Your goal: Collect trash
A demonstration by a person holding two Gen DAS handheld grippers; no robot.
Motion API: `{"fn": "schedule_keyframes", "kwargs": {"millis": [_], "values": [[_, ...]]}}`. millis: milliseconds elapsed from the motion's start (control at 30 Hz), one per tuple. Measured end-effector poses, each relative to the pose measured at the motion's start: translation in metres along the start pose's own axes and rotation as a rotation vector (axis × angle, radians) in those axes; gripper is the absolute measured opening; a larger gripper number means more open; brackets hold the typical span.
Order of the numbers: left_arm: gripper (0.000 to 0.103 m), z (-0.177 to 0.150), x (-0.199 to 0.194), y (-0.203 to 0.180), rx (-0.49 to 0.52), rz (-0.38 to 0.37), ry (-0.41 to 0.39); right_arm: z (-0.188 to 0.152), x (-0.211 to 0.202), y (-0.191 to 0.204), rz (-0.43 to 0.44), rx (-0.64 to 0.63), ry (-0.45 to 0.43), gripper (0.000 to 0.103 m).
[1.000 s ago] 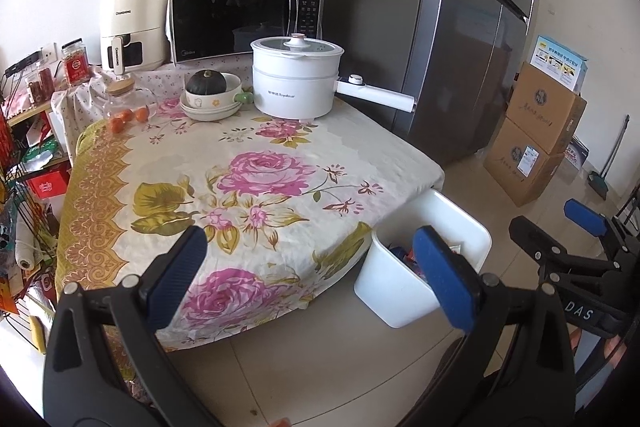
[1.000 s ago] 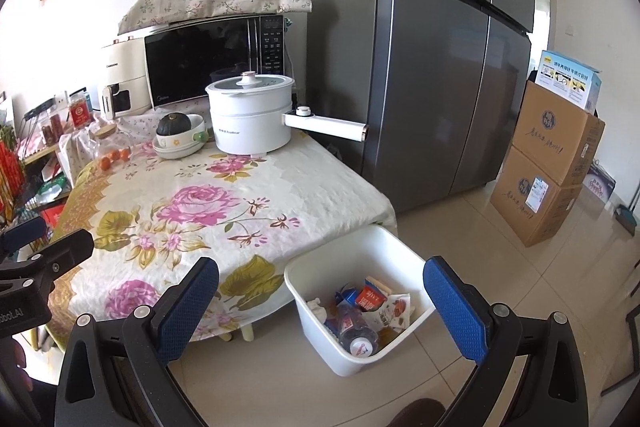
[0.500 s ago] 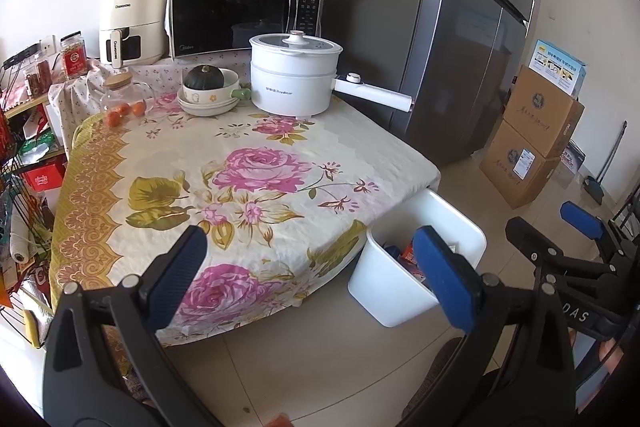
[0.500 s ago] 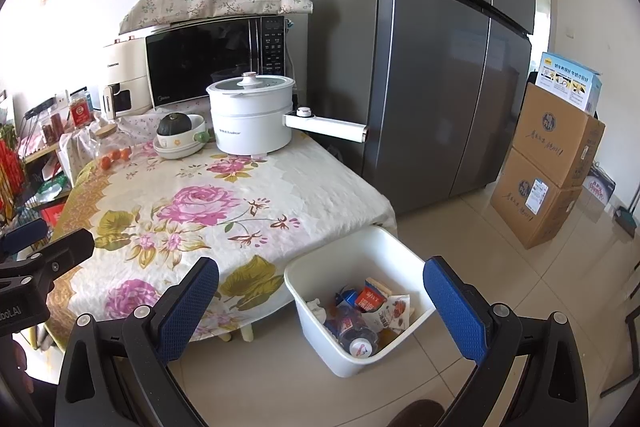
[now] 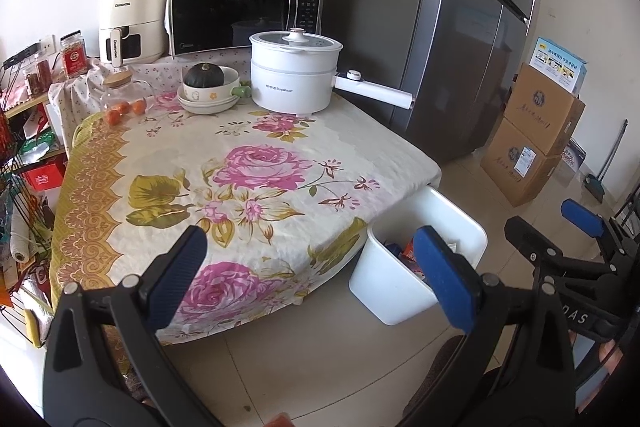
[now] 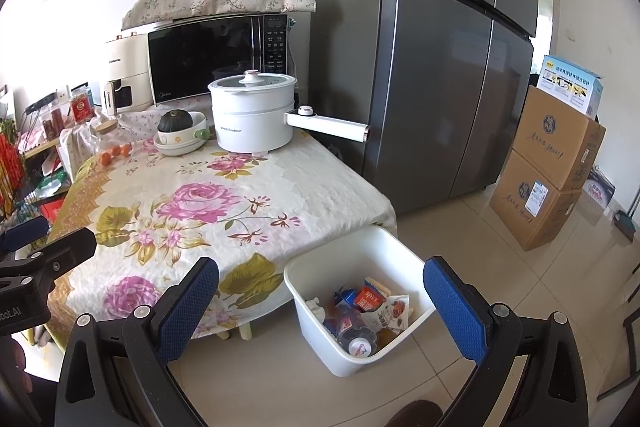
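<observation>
A white plastic bin (image 6: 360, 343) stands on the floor by the table's near right corner. It holds a plastic bottle (image 6: 354, 331), a small red carton (image 6: 368, 301) and wrappers. In the left wrist view the same bin (image 5: 390, 297) shows partly behind a blue pad. My left gripper (image 5: 316, 271) is open over the table's front edge, with nothing between its fingers. My right gripper (image 6: 320, 305) is open above and in front of the bin, also empty. The right gripper (image 5: 576, 227) shows at the right of the left wrist view, the left gripper (image 6: 32, 247) at the left of the right wrist view.
The flowered tablecloth (image 5: 248, 167) covers a low table carrying a white electric pot (image 5: 296, 71), a bowl with a squash (image 5: 208, 87), a jar with oranges (image 5: 124, 99), a microwave (image 5: 244, 11) and an air fryer. A grey fridge (image 6: 432, 67) and stacked cardboard boxes (image 6: 548, 171) stand right.
Both views have shifted only slightly; the left gripper drifted a little back from the table. Both grippers stay open and empty.
</observation>
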State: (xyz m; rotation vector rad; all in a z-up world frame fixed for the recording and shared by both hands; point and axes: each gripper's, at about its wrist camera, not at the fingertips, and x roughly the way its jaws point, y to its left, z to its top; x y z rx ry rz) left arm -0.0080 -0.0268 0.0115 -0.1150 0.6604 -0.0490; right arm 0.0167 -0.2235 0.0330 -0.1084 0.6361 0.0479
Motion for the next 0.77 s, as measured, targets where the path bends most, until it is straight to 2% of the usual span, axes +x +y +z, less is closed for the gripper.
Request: {"fn": "schedule_keyframes", "kwargs": {"millis": [500, 767], "values": [[0.102, -0.0008, 0.0008, 0.0033, -0.016, -0.003, 0.003, -0.0006, -0.0004, 0.0003, -0.001, -0.002, 0.0, 0.103], [0.102, -0.0013, 0.0046, 0.009, -0.047, -0.046, 0.027, -0.0016, 0.0006, -0.0003, 0.0, -0.001, 0.006, 0.103]]}}
